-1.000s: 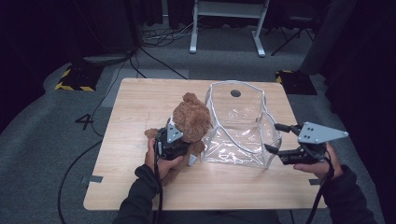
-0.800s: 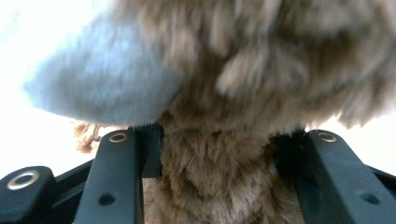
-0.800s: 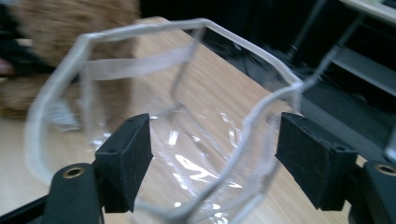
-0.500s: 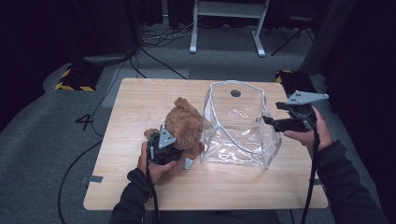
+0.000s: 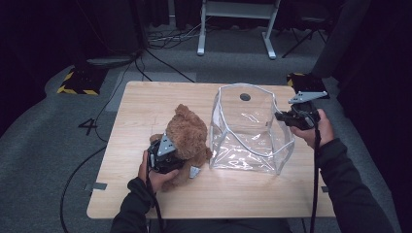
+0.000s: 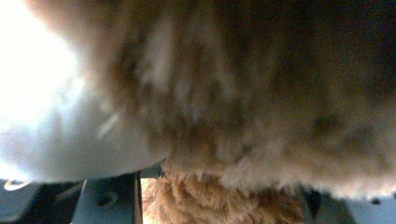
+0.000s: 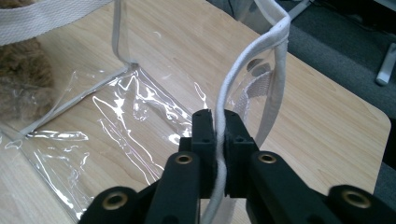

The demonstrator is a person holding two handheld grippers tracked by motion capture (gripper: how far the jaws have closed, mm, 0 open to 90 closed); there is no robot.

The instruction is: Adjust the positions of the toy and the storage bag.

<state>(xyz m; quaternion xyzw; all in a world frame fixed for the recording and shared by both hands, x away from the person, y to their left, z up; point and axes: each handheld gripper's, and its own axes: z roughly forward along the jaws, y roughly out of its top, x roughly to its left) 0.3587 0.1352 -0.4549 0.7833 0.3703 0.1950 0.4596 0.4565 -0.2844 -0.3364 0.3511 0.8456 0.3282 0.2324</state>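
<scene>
Fingers (image 7: 219, 122) above wooden table (image 5: 145, 104)

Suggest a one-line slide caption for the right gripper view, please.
Right gripper clamps the white-trimmed rim of the clear plastic bag on the wooden table.

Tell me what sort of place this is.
Probably a lab or studio set up for recording: a lone wooden table on grey carpet, cables trailing across the floor, hazard-striped tape, and dark surroundings.

Dim room, lit wooden table (image 5: 145, 102), glare on clear plastic bag (image 5: 248, 141), blurred overexposed teddy bear (image 6: 261, 116) close-up
</scene>
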